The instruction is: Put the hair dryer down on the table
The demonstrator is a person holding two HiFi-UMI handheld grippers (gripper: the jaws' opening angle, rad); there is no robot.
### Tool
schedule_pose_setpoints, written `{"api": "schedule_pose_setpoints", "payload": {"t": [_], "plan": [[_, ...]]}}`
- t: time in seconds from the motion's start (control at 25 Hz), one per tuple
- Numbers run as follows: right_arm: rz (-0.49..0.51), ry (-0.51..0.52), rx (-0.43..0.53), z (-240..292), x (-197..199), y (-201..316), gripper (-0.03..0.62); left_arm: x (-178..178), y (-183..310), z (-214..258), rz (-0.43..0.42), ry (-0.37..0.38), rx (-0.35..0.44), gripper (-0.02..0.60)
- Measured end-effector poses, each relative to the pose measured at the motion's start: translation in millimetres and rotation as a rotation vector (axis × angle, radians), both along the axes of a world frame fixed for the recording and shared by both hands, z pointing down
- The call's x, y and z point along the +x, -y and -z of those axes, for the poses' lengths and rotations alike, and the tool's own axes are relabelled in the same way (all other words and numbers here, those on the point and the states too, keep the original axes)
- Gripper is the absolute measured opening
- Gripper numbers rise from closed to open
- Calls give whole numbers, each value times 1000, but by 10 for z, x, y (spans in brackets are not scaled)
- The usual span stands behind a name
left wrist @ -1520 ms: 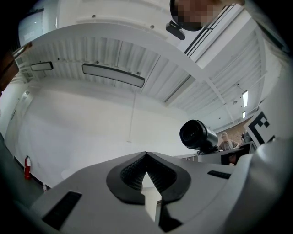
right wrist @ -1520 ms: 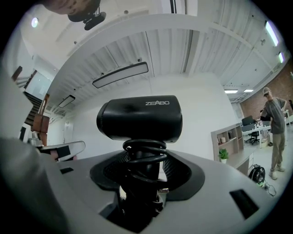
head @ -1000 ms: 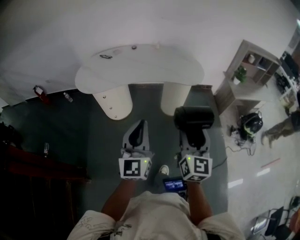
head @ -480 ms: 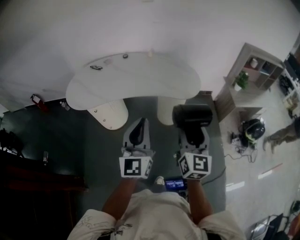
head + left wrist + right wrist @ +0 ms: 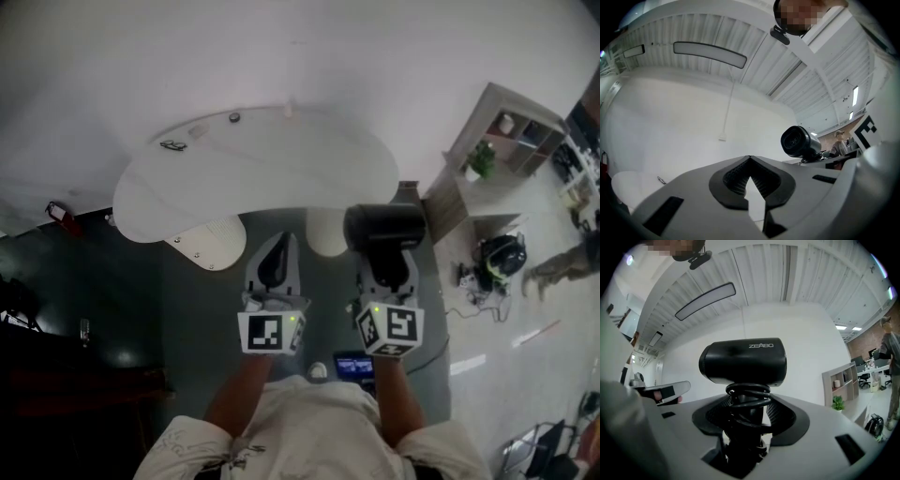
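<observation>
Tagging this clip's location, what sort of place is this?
Probably an open-plan office or lab: a white table, a cubby shelf with a potted plant, and desks with monitors beyond.

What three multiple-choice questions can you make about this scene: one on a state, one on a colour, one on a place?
1. The jaws of the left gripper are:
A. wide apart
B. together and empty
C. closed on a bottle

2. The top of the table is:
A. white
B. red
C. black

3. The hair dryer is:
A. lying on the table
B. in the left gripper
C. in the right gripper

Answers:
1 B: in the left gripper view the tips meet with nothing between them.
2 A: the head view shows a white top.
3 C: in the right gripper view its handle stands between those jaws.
</observation>
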State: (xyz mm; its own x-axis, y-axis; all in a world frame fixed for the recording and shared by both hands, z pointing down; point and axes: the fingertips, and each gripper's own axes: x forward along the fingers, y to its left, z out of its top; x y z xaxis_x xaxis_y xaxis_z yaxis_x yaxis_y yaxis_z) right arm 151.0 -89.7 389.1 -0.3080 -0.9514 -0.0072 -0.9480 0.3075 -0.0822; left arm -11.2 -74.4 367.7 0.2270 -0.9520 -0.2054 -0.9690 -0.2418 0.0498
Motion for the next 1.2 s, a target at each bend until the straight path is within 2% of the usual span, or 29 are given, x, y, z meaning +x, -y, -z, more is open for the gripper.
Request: {"api": "schedule_pose_setpoints", "payload": {"t": [0.16, 0.32, 0.44, 0.72, 1.2], "plan": [[-20, -9, 10, -17, -192, 424, 236, -186, 440, -16, -19, -15, 8, -5], [-34, 3, -2, -17, -394, 827, 236, -337, 859, -9, -37, 18, 13, -5], [-49, -10, -12, -24, -548, 1096, 236, -509, 1165, 15, -48, 8, 5, -5], [-81, -28, -33, -106, -797, 1527, 236, -832, 1686, -18, -70, 3, -9, -5], [-67, -31, -69, -198, -741, 1995, 236, -673, 2161, -56, -77, 21, -17, -5]]}}
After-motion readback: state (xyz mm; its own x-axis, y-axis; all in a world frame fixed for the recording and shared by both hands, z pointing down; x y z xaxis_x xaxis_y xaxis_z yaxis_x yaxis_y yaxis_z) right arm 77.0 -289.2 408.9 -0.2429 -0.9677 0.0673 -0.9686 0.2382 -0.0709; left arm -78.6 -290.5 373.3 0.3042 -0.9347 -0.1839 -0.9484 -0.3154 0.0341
